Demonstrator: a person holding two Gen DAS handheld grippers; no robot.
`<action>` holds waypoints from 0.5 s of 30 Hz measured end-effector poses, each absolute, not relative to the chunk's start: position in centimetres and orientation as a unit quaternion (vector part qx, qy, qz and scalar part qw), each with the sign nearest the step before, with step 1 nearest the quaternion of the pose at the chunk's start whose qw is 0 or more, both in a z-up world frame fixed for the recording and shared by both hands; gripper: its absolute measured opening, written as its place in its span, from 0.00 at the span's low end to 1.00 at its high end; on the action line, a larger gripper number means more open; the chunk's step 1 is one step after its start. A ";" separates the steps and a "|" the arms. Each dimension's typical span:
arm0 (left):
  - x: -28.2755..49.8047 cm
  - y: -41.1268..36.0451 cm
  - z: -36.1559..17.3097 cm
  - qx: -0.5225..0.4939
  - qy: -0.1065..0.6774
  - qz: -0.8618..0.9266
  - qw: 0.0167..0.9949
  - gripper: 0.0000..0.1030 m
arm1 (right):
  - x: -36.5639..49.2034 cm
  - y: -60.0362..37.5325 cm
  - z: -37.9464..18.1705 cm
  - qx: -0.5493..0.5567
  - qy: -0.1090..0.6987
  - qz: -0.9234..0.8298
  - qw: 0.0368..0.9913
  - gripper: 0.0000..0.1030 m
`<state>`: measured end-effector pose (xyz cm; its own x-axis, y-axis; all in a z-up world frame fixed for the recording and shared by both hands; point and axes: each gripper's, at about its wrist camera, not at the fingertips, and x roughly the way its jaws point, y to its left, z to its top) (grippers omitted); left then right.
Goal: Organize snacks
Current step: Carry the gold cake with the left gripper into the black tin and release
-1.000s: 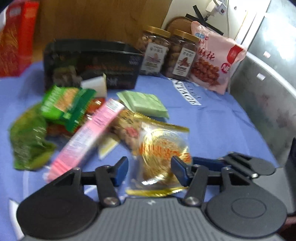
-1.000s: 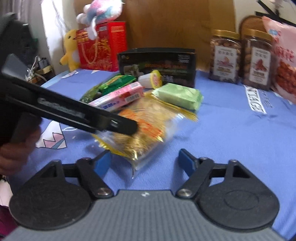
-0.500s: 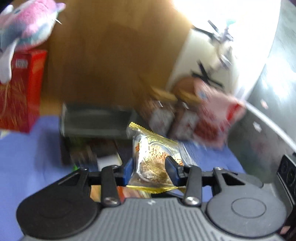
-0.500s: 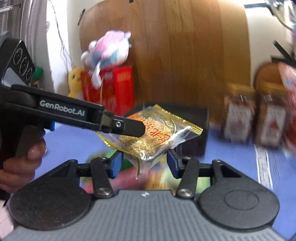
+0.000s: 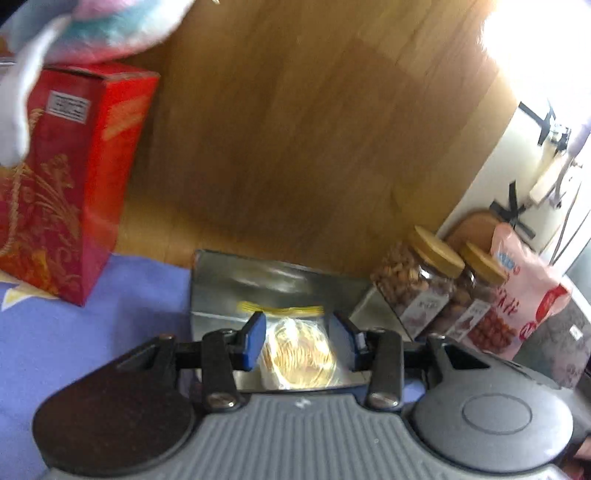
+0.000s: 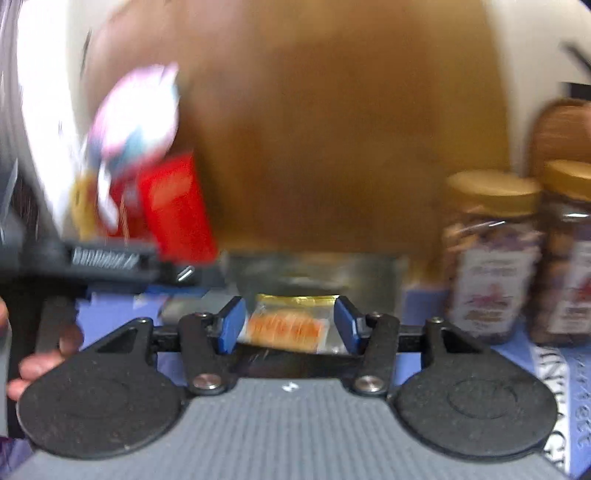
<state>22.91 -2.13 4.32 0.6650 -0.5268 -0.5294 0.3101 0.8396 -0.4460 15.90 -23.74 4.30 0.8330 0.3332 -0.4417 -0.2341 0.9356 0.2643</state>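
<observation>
- We see the left hand-held gripper [image 5: 298, 339] with its two blue pads [image 5: 255, 341] clamped on a clear snack packet with a gold edge and a round yellow cake inside [image 5: 295, 354].
- The packet sits between the pads, up off the blue cloth tabletop [image 5: 92, 332]. Right behind it is the shiny silver inside of an open dark box [image 5: 280, 280].
- The right hand-held gripper [image 6: 289, 325] has the packet between its pads too, and here we see the orange writing on it. Its jaws have just been opening. This view is too blurry for us to tell if the pads press on the packet.
- At the left edge of the right view we see a person's fingers [image 6: 40, 365] around a black handle.
- A tall red box with gold drawings [image 5: 66, 177] stands on the tabletop to the left of the dark box, with a pink and blue soft toy [image 5: 103, 26] on top.
- Two clear jars of nuts with gold lids [image 5: 417, 284] stand side by side to the right of the dark box. A pink bag of snacks [image 5: 517, 306] leans just beside them.
- A big brown wooden board [image 5: 295, 129] stands behind all of it.
</observation>
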 end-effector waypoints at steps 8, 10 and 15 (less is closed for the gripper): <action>23.1 -3.6 2.5 -0.126 0.358 -0.209 0.901 0.38 | 16.9 -30.2 0.7 0.273 0.287 0.096 0.913 0.62; 22.8 -3.7 2.6 -0.114 0.360 -0.204 0.903 0.38 | 17.0 -29.5 0.2 0.277 0.309 0.108 0.904 0.61; 22.2 -3.4 3.0 -0.110 0.360 -0.205 0.903 0.38 | 13.9 -26.2 1.8 0.224 0.291 0.141 0.919 0.61</action>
